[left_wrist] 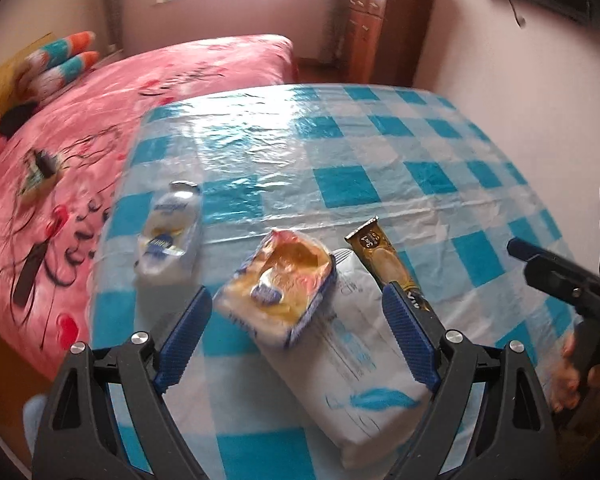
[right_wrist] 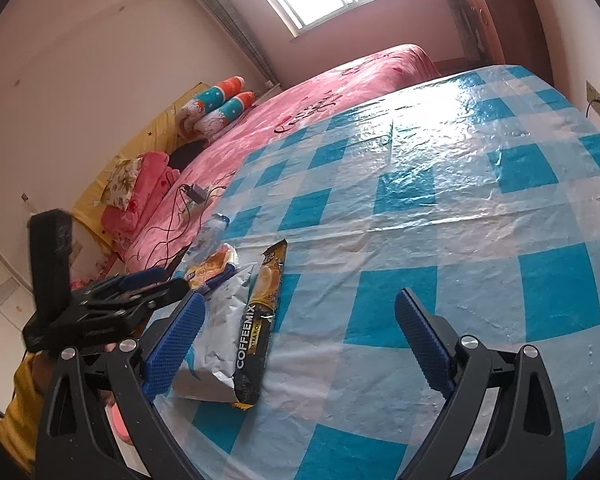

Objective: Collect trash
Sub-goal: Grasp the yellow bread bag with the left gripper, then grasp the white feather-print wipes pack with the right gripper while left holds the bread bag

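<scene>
1. I see the bed (left_wrist: pixel 100 128) under a pink printed cover, running along the far left side of the table, with rolled striped bolsters (right_wrist: pixel 220 108) at its head.
2. The table carries a blue-and-white checked plastic cloth (left_wrist: pixel 340 184), shiny and wrinkled; all the trash sits on its near left part.
3. The largest piece is a white tissue pack (left_wrist: pixel 364 344), lying flat between my left fingers without touching either pad.
4. A torn yellow snack wrapper (left_wrist: pixel 280 280) rests on the far end of that pack, overlapping its edge.
5. A clear crumpled plastic bottle (left_wrist: pixel 172 232) lies on its side near the table's left edge, just beyond the wrapper and apart from it.
6. A gold-and-black Coffeemix sachet (right_wrist: pixel 260 320) lies against the pack's right side, its near end just behind my left gripper's right pad.
7. My left gripper (left_wrist: pixel 298 300) hangs over the pack, spread wide and holding nothing.
8. My right gripper (right_wrist: pixel 300 308) is likewise released, hovering above bare cloth just right of the sachet, empty.
</scene>
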`<act>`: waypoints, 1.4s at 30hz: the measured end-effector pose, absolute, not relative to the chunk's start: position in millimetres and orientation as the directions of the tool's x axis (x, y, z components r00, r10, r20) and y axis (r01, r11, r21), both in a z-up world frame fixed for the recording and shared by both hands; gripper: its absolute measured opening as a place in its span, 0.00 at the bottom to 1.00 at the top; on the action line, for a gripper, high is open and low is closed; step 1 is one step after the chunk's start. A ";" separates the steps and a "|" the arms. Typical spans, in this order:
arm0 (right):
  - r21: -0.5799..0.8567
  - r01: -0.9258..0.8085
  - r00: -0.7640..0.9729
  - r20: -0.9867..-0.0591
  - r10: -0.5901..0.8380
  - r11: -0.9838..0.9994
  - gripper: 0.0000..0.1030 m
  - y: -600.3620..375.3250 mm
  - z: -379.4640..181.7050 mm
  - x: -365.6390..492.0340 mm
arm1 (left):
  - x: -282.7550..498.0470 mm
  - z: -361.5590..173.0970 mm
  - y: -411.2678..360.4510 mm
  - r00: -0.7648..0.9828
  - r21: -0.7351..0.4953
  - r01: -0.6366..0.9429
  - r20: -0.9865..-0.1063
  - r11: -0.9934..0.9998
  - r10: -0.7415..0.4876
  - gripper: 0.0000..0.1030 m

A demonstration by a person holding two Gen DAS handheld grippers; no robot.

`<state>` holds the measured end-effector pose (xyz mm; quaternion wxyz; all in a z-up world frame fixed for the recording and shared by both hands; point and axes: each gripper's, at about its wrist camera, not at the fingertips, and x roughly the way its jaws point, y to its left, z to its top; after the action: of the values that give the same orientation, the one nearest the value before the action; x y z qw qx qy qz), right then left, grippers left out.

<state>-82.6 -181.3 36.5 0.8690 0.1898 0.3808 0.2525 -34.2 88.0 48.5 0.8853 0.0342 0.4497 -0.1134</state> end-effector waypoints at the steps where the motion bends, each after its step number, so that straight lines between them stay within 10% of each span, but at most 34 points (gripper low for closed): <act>1: 0.524 -0.295 0.579 -0.568 0.586 0.799 0.92 -181.4 35.7 -81.6 | -28.8 45.9 87.4 0.565 -0.023 0.240 -0.809 0.970 -0.159 0.85; 16: 0.537 -0.305 0.536 -0.586 0.608 0.787 0.92 -176.1 29.6 -75.4 | 3.6 16.7 99.5 0.509 -0.092 0.253 -0.834 0.963 -0.214 0.84; 27: 0.517 -0.311 0.530 -0.602 0.597 0.798 0.92 -169.6 26.6 -73.3 | -12.0 12.7 93.3 0.554 -0.166 0.192 -0.795 0.967 -0.247 0.57; 42: 0.381 -0.339 0.510 -0.694 0.508 0.860 0.92 -148.3 16.1 -74.7 | -60.9 9.0 67.1 0.582 -0.317 0.125 -0.744 0.940 -0.328 0.55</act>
<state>-74.7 -148.3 16.1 0.8633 0.0985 0.4299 0.2454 -60.9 67.1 9.0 0.8817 -0.1158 0.4388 -0.1286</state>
